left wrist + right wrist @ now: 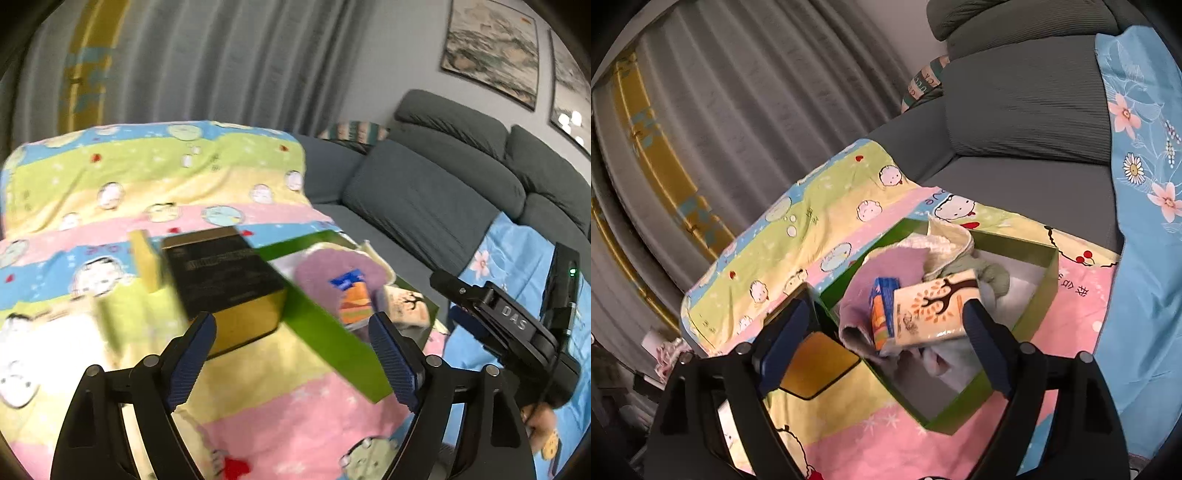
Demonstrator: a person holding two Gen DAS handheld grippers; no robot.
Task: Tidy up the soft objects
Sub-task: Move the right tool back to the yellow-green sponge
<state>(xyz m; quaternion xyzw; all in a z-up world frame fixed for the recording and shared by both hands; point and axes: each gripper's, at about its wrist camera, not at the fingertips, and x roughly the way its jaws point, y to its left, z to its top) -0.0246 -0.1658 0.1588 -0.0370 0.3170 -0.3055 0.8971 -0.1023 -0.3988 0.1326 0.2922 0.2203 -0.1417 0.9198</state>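
While the left wrist view blurs, the left gripper (291,354) stands spread and empty at lower centre, a black-and-gold box (225,280) just above it and the green box (332,332) at centre right.

From the right wrist view, the right gripper (886,339) gapes empty over the tissue pack (934,310) and purple cloth (860,291) lying inside; best lift straight clear without snagging cloth

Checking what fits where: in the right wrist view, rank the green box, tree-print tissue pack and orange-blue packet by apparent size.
1. green box
2. tree-print tissue pack
3. orange-blue packet, though it is partly hidden behind the tissue pack.
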